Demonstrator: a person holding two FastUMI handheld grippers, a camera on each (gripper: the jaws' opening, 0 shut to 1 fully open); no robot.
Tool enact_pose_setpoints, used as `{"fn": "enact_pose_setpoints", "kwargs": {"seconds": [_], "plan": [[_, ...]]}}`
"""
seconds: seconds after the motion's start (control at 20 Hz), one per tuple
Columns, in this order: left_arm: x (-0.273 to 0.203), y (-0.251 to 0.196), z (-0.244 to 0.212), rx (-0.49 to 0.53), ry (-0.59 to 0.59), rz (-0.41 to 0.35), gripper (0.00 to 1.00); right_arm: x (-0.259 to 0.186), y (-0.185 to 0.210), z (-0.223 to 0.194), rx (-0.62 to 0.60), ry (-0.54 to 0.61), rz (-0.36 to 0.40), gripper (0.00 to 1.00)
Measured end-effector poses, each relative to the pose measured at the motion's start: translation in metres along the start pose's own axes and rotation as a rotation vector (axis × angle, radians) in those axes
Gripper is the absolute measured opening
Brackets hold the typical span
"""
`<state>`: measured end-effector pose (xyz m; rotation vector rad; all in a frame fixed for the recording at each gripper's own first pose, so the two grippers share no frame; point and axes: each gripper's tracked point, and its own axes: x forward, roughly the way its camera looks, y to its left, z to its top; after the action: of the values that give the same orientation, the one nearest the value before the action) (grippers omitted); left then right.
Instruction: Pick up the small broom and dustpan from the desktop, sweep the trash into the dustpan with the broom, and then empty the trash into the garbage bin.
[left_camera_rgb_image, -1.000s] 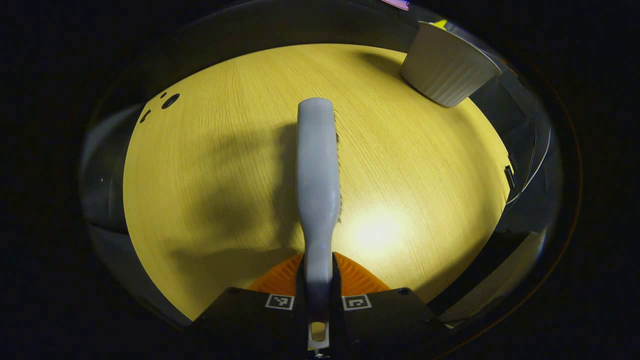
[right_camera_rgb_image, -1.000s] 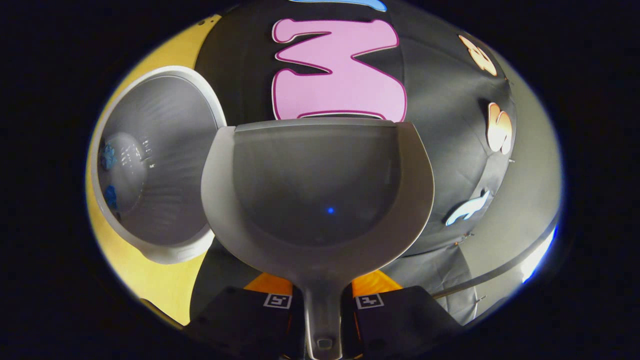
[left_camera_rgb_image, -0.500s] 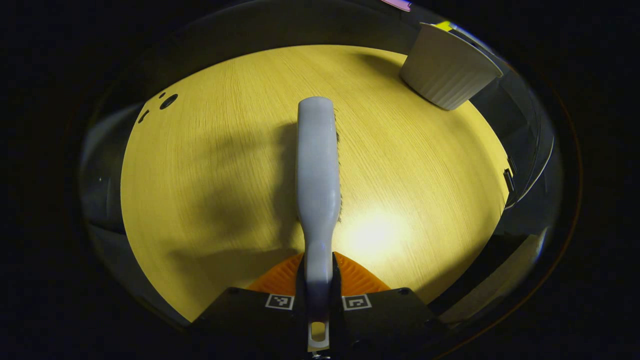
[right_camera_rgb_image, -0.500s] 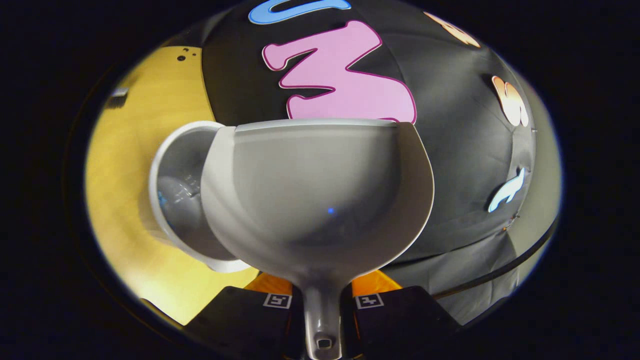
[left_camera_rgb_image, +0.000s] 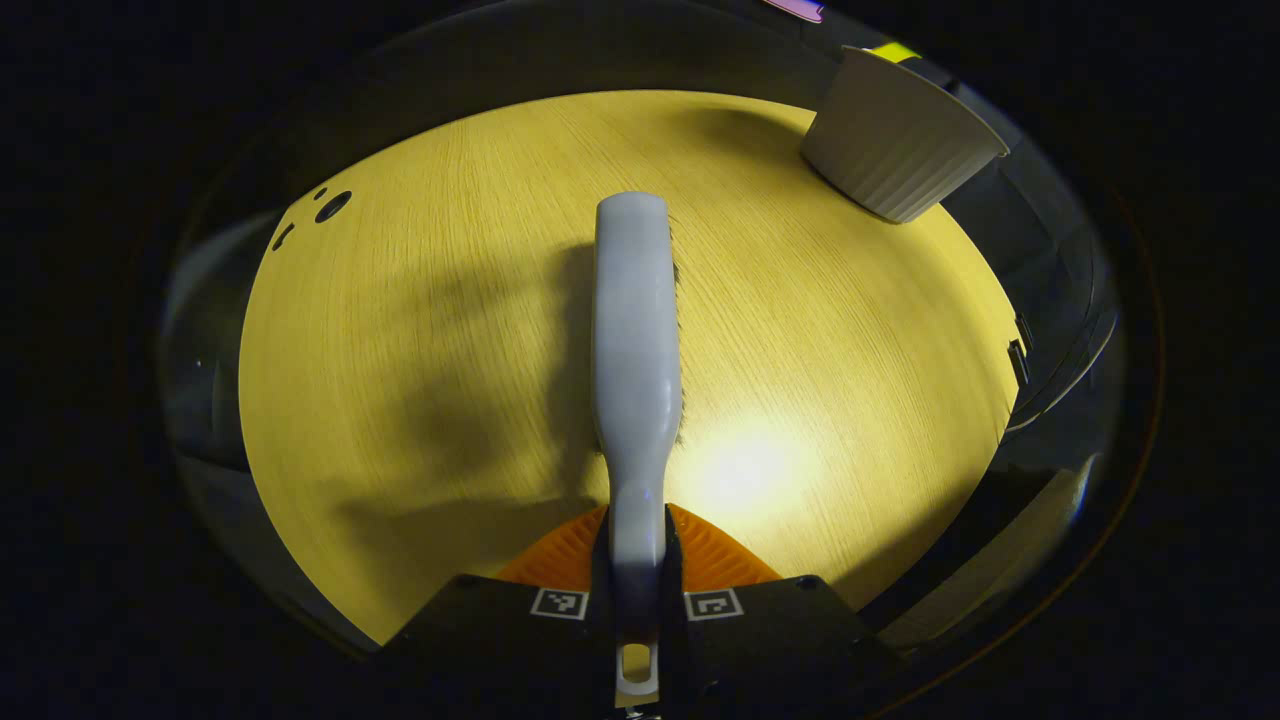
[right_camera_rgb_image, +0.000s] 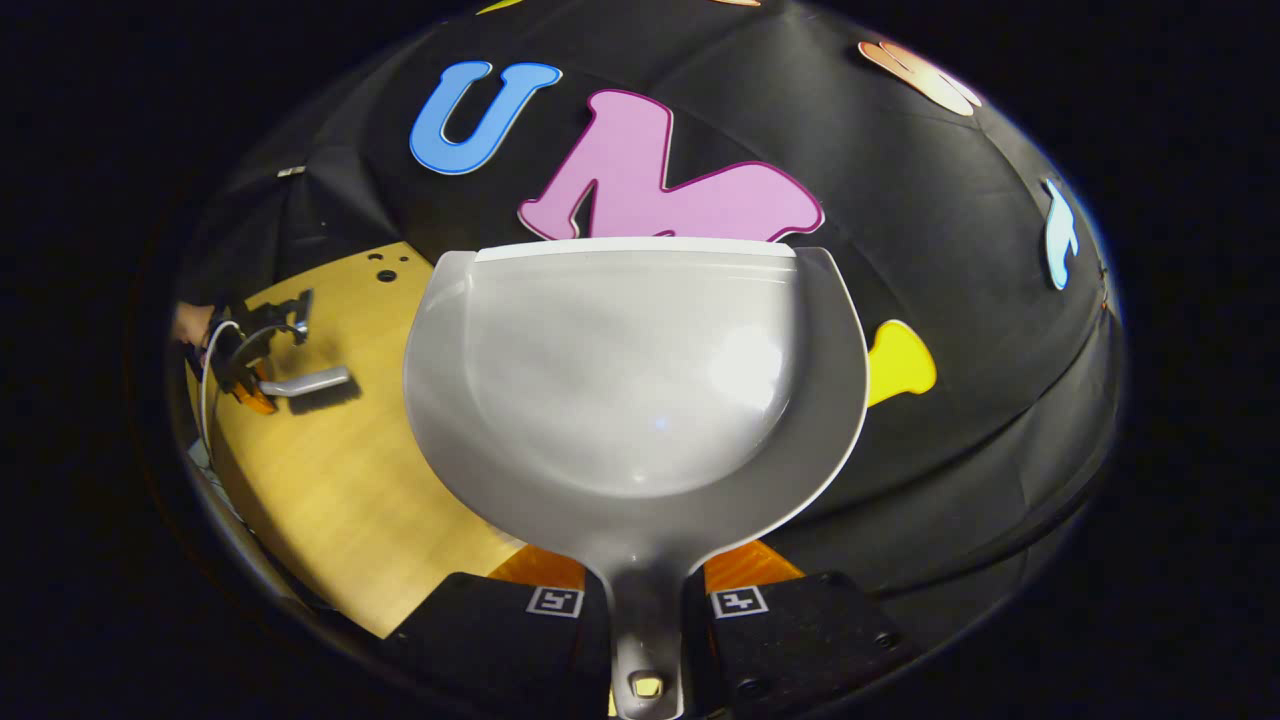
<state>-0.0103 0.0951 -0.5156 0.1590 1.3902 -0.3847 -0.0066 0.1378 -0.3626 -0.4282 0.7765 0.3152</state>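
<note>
Pale wooden desktop (left_camera_rgb_image: 420, 400) is lying swept under both tools, dustpan looking empty.

Left gripper (left_camera_rgb_image: 637, 598) is pinching the grey plastic broom (left_camera_rgb_image: 636, 340) by its handle, long axis running toward twelve o'clock; the ribbed white garbage bin (left_camera_rgb_image: 895, 140) is sitting at one o'clock. Right gripper (right_camera_rgb_image: 645, 598) is clamping the handle of the grey rounded dustpan (right_camera_rgb_image: 635, 380), pan opening toward twelve, the other gripper off at nine.
</note>
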Motion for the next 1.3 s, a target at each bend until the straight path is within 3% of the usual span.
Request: {"fn": "enact_pose_setpoints", "kwargs": {"seconds": [0.1, 0.25, 0.65, 0.75, 0.8, 0.85, 0.9, 0.95, 1.3], "plan": [[0.0, 0.0, 0.0, -0.001, -0.001, 0.001, 0.2, -0.007, 0.026, -0.008, 0.046, 0.027, 0.078, 0.27], [0.0, 0.001, 0.0, -0.002, 0.0, 0.002, 0.21, -0.023, 0.079, -0.023, 0.144, 0.067, 0.228, 0.31], [0.0, 0.0, -0.001, -0.007, 0.005, 0.01, 0.2, -0.028, 0.19, -0.084, 0.127, 0.212, 0.483, 0.31], [-0.001, -0.001, -0.004, -0.015, 0.004, 0.014, 0.2, -0.022, 0.214, -0.106, 0.135, 0.268, 0.515, 0.31], [-0.002, -0.002, -0.006, -0.019, 0.004, 0.015, 0.2, -0.018, 0.224, -0.117, 0.145, 0.296, 0.527, 0.27], [-0.002, -0.002, -0.006, -0.022, 0.004, 0.016, 0.21, -0.014, 0.231, -0.127, 0.159, 0.32, 0.538, 0.31], [-0.002, -0.003, -0.007, -0.026, 0.003, 0.018, 0.2, -0.006, 0.24, -0.136, 0.17, 0.34, 0.545, 0.27], [-0.001, -0.002, -0.006, -0.027, 0.001, 0.023, 0.21, 0.006, 0.252, -0.146, 0.17, 0.36, 0.547, 0.31], [-0.004, -0.003, -0.007, -0.036, 0.006, 0.044, 0.2, 0.06, 0.303, -0.204, 0.163, 0.51, 0.552, 0.31]]}}
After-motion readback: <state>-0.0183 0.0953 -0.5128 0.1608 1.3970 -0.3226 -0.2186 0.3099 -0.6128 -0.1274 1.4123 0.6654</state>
